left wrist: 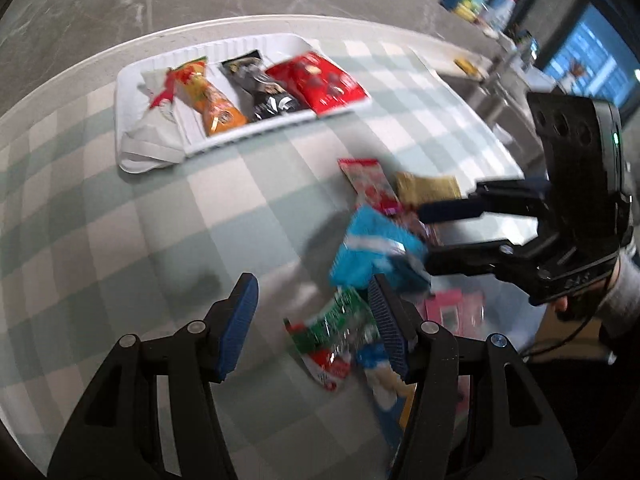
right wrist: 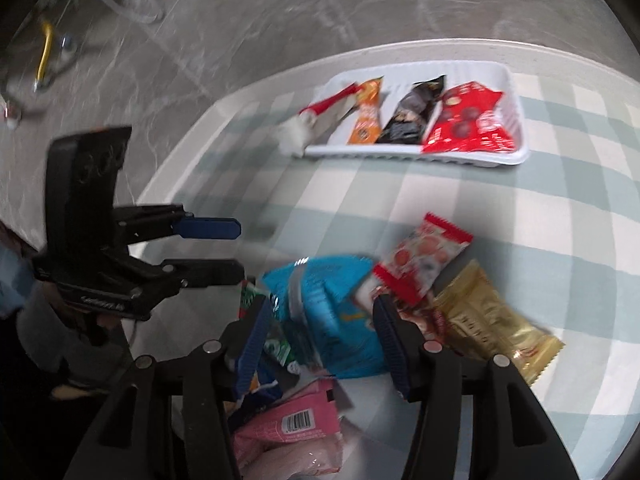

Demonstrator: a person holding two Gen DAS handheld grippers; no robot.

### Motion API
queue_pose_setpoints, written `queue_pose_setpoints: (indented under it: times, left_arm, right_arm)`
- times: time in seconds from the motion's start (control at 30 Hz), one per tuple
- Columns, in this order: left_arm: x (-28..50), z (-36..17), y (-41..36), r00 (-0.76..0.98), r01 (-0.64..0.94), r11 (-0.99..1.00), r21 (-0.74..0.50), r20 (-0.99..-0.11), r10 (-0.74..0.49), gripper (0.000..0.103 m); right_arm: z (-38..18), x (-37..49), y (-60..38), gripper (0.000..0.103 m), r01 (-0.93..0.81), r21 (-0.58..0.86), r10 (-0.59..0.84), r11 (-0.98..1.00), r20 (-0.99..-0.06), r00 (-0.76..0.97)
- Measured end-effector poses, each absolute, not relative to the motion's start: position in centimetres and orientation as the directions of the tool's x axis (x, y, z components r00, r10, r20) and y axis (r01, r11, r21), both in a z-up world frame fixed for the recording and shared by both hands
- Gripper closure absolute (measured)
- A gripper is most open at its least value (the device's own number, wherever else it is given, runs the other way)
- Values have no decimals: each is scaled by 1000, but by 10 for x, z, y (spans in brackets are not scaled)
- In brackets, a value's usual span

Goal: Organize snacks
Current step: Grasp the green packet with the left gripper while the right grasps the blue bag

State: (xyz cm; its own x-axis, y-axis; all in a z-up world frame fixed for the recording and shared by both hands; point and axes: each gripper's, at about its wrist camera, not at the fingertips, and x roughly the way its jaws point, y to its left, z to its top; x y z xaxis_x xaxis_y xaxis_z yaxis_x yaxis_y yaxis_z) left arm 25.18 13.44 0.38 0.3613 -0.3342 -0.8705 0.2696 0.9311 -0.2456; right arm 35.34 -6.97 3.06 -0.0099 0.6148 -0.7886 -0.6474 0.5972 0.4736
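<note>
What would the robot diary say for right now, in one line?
left gripper: open, empty | right gripper: open around blue packet | white tray: four snacks | pile: unsorted

No wording is legible; only a barcode shows on the pink packet (right wrist: pixel 296 420)
</note>
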Motion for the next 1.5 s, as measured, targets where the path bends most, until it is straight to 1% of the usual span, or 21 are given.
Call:
queue_pose_setpoints:
  times: [0.2, 0.37, 0.4, 0.47, 0.5, 0.6, 0.9, 1.0, 1.13, 1.37, 1.5]
  left_arm:
    - [239, -11, 116, 327, 354, 916, -188, -893, -310, 47]
    - [238, -24, 106, 301, 399, 904, -154, -909, -288, 47]
    - [238, -25, 105, 301, 408, 901, -145, -911, -283, 47]
    - [238, -29, 100, 299, 434, 893, -118, -916, -267, 47]
    - [238, -30, 99, 298, 445, 889, -110, -918, -263, 47]
    - [237, -32, 94, 296, 489, 868, -84, -920, -256, 47]
    - [237, -33, 76, 296, 613, 790, 9, -930, -219, 47]
    - [236, -35, 67, 300, 658, 751, 53, -933, -197, 44]
    - [233, -38, 57, 312, 708, 698, 106, -934, -174, 42]
    - [229, -48, 44, 317, 754, 640, 148, -935, -157, 39]
    - [229, -48, 43, 328, 770, 615, 171, -932, -151, 35]
  right_arm:
    - [18, 346, -48, 46, -707, 384, 542, 594, -840, -1]
    - [7, 344, -41, 47, -726, 345, 502, 595, -865, 0]
    - [6, 344, -41, 49, -726, 338, 497, 599, -868, 6]
    - [4, 346, -41, 51, -721, 335, 494, 607, -869, 12]
    - [4, 346, -41, 55, -718, 333, 492, 612, -870, 16]
    - [4, 349, -45, 58, -709, 332, 489, 622, -872, 21]
    - [4, 351, -57, 58, -687, 334, 488, 645, -872, 34]
    - [3, 351, -58, 58, -683, 337, 491, 648, -871, 35]
    - [3, 351, -58, 58, -676, 342, 493, 653, -869, 36]
    - [3, 351, -58, 57, -668, 345, 496, 660, -867, 42]
    - [2, 351, -58, 56, -669, 344, 495, 659, -868, 41]
